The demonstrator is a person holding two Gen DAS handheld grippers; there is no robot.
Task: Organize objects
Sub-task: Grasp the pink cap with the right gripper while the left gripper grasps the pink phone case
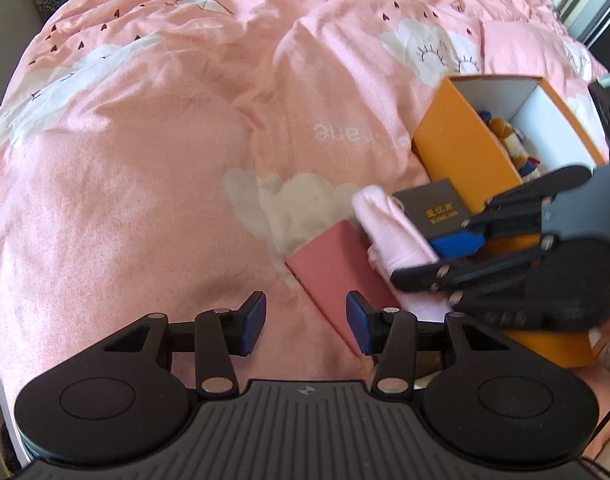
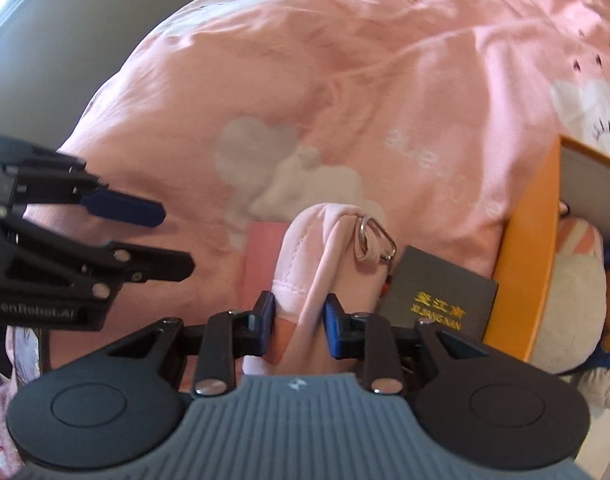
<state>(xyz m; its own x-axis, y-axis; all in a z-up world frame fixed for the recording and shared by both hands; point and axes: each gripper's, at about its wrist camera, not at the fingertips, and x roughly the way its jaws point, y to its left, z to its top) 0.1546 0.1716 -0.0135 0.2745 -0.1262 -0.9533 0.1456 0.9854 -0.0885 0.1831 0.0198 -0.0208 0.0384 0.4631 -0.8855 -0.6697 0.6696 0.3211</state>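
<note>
A pink quilt (image 1: pixel 177 168) printed with white clouds and small dark hearts covers the bed, rumpled into soft folds; a grey wall shows past its edge in the right wrist view, and plush toys sit blurred in the far corner of the left wrist view. An open orange cardboard box (image 1: pixel 461 148) with white inner walls lies on the quilt, holding small stuffed toys (image 1: pixel 509 140), only partly visible. Just beside the box lie a dark grey booklet with gold lettering (image 2: pixel 437 300), a flat pink rectangular card (image 1: pixel 337 268), and a pale pink fabric pouch with a metal ring (image 2: pixel 325 256). The right gripper (image 2: pixel 299 320) has its blue pads pressed on the pouch's near end, which bulges between them. The left gripper (image 1: pixel 305 316) hangs half-open over bare quilt, holding nothing, near the card's edge. The box's far side is cut off in the right wrist view.
</note>
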